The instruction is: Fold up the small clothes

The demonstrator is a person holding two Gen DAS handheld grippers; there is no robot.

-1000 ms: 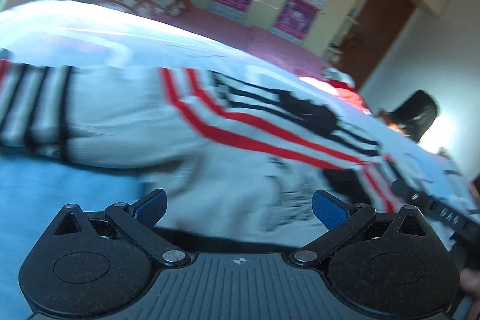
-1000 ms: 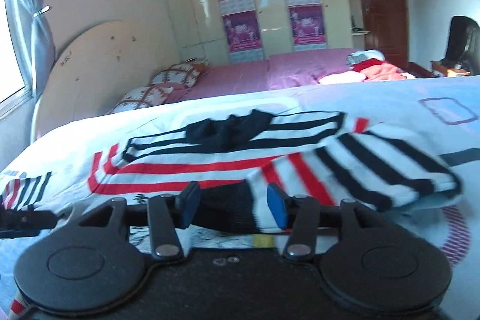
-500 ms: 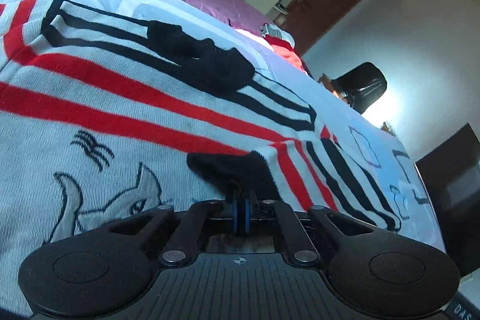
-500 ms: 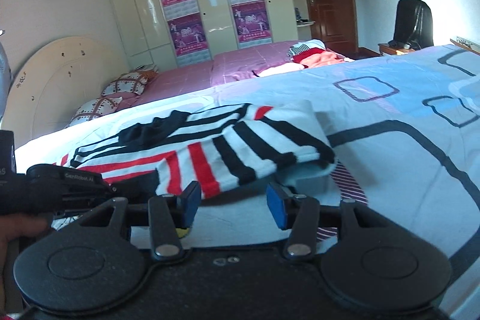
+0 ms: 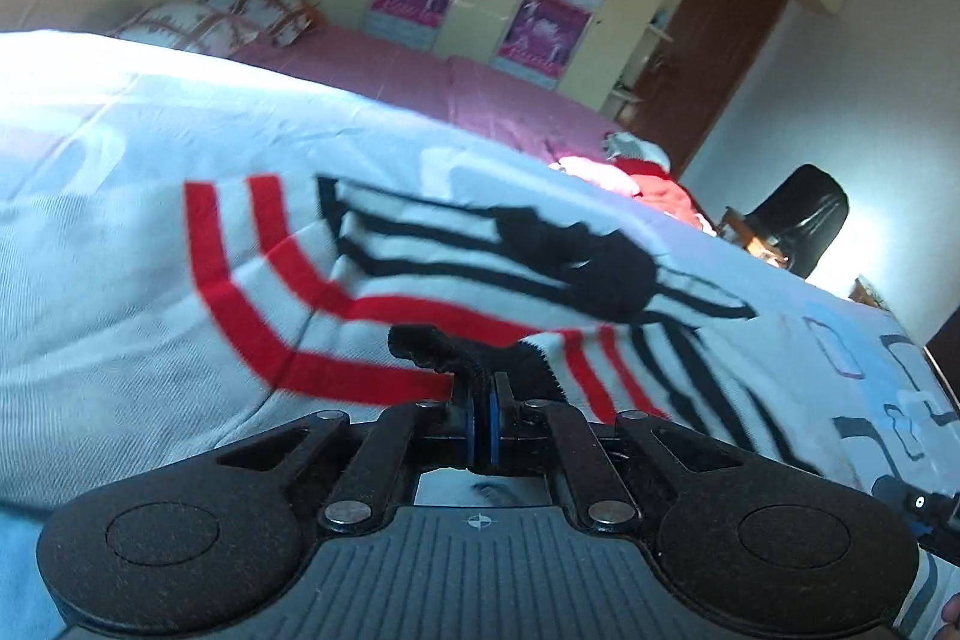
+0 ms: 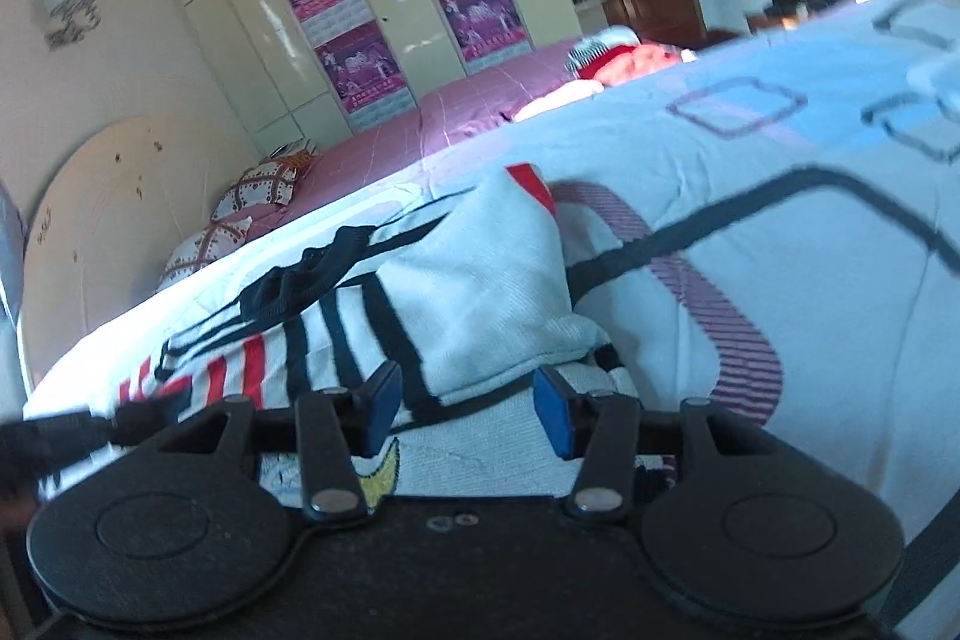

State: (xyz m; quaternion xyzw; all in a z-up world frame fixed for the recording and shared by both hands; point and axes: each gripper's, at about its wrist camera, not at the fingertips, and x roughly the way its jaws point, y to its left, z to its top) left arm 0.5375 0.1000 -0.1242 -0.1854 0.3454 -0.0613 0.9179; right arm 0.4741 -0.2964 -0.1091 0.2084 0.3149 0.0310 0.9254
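I'm pinching the black cuff (image 5: 420,343) of the striped sweater (image 5: 384,280) with my left gripper (image 5: 482,427), its blue pads pressed together on the knit. My right gripper (image 6: 462,409) is hanging spread, gripping nothing, just beside the folded sleeve (image 6: 480,292). The sweater is lying on the pale blue bedspread (image 6: 780,232). Risk, as I'm judging it: the thin cuff is slipping out if I tug, or the fold is dragging askew. Wardrobe posters (image 6: 360,58) too blurred; no writing I'm reading.
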